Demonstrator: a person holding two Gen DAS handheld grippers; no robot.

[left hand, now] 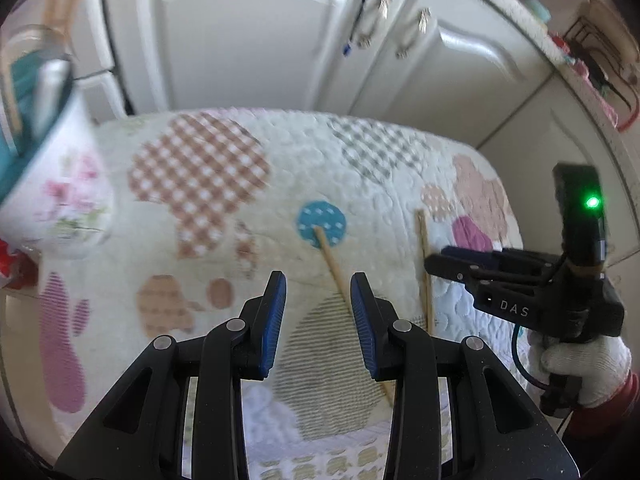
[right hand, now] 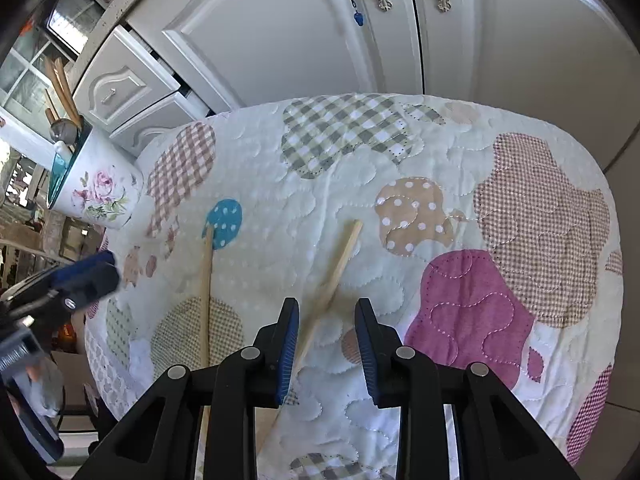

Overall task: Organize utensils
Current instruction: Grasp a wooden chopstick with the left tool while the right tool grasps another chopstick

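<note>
1. Two chopsticks lie loose on the quilt (right hand: 280, 184), well apart from the cup (right hand: 100, 184): left stick (right hand: 207, 300), right stick (right hand: 332, 276).
2. Left gripper (left hand: 318, 320) is over the left stick, jaws apart, empty.
3. Right gripper (right hand: 326, 340) is over the right stick, jaws apart too, nothing pinched.
4. Risk, I'd say: thin sticks on soft quilt could roll or sink when the pads close, so a pinch grabs fabric instead.
5. The cup already holds utensils, so a stick dropped in crooked could snag or tip it.
</note>
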